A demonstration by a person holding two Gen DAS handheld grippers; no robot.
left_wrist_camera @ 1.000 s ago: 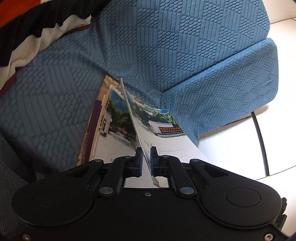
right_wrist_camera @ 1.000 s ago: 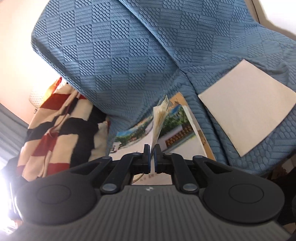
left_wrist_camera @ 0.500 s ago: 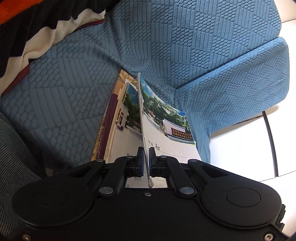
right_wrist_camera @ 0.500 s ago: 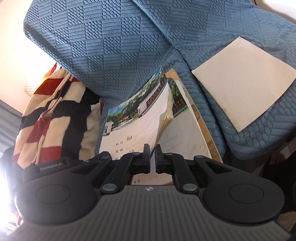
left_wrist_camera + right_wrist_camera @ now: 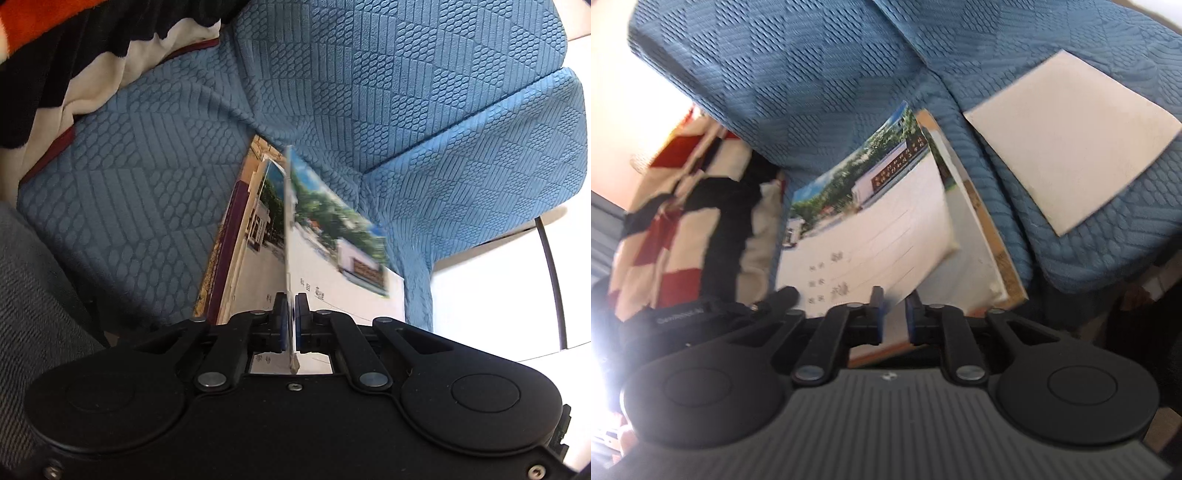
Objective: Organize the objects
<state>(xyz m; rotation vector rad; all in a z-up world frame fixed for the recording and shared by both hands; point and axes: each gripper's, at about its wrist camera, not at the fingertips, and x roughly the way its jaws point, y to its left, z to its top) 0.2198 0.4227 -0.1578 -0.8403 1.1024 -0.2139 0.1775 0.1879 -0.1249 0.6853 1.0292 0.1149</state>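
**Notebook half let go over the stack**

Left wrist view: left tool [image 5: 291,314] clamped on the near edge of a notebook [image 5: 332,258], held on edge above the stack of notebooks [image 5: 255,236] lying on the blue sofa [image 5: 406,110].

Right wrist view: right tool [image 5: 894,310] opening, pads clear of the cover, which sags between them. Beige sheet [image 5: 1071,140] well apart on the cushion.

Risk: gripped from one side only, likely to droop, twist or land askew on the stack.

open blue sofa seat [image 5: 140,192] left of the booklet stack [image 5: 251,240], striped blanket [image 5: 74,66] blocking far left, backrest [image 5: 369,74] closing the far side, beige sheet [image 5: 1067,155] covering the right cushion, raised booklet cover [image 5: 871,229] across the middle
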